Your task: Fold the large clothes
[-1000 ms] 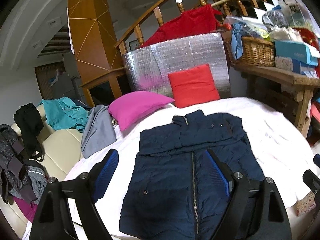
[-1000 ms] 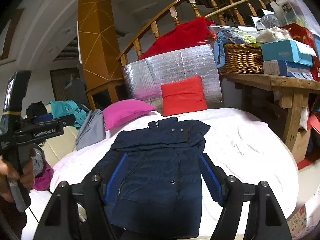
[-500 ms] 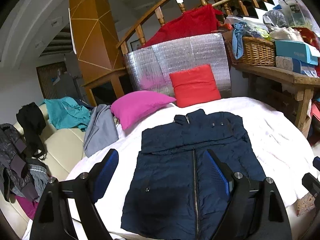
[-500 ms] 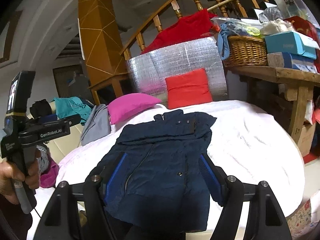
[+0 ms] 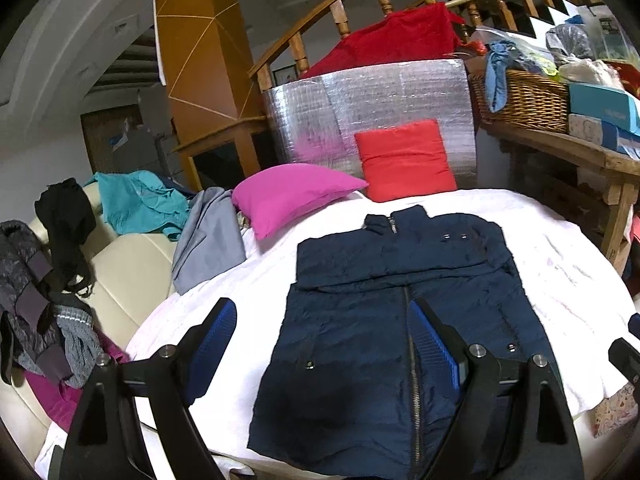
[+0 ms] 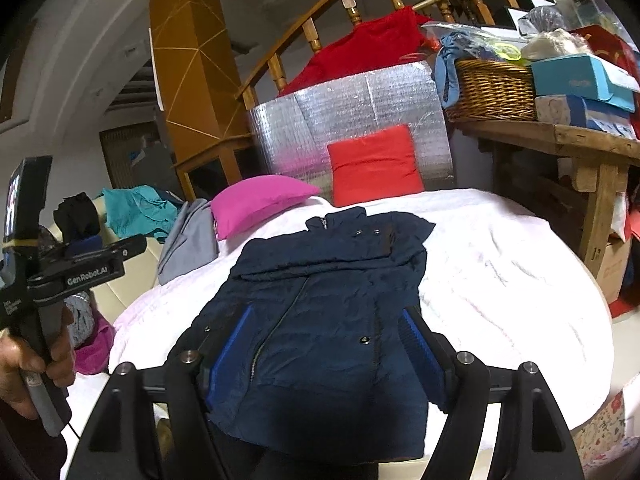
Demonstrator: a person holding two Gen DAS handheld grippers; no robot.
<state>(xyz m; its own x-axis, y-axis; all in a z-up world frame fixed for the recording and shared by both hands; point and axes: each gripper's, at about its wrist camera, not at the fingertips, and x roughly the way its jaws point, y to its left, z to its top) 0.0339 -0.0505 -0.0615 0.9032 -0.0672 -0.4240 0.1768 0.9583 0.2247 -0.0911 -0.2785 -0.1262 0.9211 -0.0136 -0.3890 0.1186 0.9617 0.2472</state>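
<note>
A navy padded jacket [image 5: 376, 320] lies flat and zipped on a white-covered bed [image 5: 560, 272], its sleeves folded in across the chest and its collar pointing toward the cushions. My left gripper [image 5: 320, 332] hovers open over the jacket's lower left edge, holding nothing. In the right wrist view the same jacket [image 6: 320, 300] fills the middle, and my right gripper [image 6: 326, 332] hangs open above its hem with nothing between the blue pads. At that view's left edge a hand [image 6: 24, 376] grips the left tool's handle.
A magenta cushion [image 5: 292, 194] and a red cushion [image 5: 404, 160] lean at the bed's head against a silver foil panel [image 5: 372, 108]. Loose clothes cover the cream sofa [image 5: 116, 272] on the left. A wooden table [image 5: 568, 152] with a wicker basket [image 5: 524, 98] and boxes stands to the right.
The left wrist view has slid slightly, so the jacket sits a bit further right and nearer. In the right wrist view the jacket has shifted right. Both grippers remain open.
</note>
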